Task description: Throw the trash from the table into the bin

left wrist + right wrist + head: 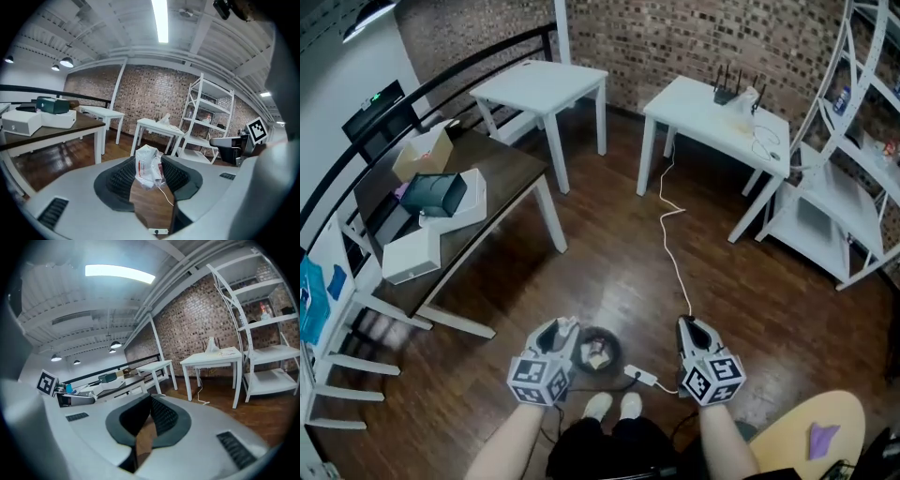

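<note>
While the left hand-held gripper (565, 330) clamps a crumpled plastic wrapper (148, 165) between its jaws at the left edge of the floor bin (616, 342), the right hand-held gripper (689, 326) is closed and empty on the bin's other side. The bin holds trash. The dark counter (502, 173) with boxes stands well apart.

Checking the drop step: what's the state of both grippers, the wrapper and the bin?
left gripper: shut on wrapper.
right gripper: shut, nothing between the jaws.
wrapper: crumpled, pinched between the left jaws, not yet in the bin.
bin: upright on the floor, top open, some trash inside.
</note>
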{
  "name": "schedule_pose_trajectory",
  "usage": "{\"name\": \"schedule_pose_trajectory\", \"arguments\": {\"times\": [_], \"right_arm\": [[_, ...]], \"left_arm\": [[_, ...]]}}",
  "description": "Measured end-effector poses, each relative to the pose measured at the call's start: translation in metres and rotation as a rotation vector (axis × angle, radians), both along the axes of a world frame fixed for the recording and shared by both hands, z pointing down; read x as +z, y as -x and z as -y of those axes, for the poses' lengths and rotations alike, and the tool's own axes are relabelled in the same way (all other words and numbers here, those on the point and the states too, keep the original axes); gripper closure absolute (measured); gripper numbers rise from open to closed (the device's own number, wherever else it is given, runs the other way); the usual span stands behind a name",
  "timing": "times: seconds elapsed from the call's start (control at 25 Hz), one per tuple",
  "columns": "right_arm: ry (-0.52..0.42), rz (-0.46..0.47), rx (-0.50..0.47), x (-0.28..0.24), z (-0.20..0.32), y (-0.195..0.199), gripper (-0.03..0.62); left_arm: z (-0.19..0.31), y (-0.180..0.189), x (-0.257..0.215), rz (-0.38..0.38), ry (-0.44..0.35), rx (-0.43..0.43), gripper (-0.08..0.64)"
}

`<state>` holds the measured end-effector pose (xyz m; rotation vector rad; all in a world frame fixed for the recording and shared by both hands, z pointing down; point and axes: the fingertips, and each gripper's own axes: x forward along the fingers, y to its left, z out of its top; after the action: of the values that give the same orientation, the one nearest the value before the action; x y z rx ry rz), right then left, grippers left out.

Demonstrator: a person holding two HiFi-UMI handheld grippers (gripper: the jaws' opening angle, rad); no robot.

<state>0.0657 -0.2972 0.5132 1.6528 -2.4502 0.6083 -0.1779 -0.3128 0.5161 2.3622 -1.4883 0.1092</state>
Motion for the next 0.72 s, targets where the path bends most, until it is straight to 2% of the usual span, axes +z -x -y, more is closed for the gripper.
{"name": "schedule_pose_trajectory", "arguments": {"times": [0.24, 0.52, 0.72], "right_arm": [[0.157, 0.002, -0.016, 0.070, -0.022, 0.003, 0.588], [0.255, -0.041, -0.037, 0.120, -0.024, -0.011, 0.588], [0.320, -0.072, -0.038, 0.155, -0.029, -0.020, 0.588]], "left_arm": [[-0.019, -0.017, 0.078, 0.008, 0.149, 0.011, 0.396], [-0.035, -0.043, 0.168, 0.045, 0.311, 0.043, 0.396], [-0.041, -0.046, 0.217, 0.033, 0.393, 0.023, 0.396]]}}
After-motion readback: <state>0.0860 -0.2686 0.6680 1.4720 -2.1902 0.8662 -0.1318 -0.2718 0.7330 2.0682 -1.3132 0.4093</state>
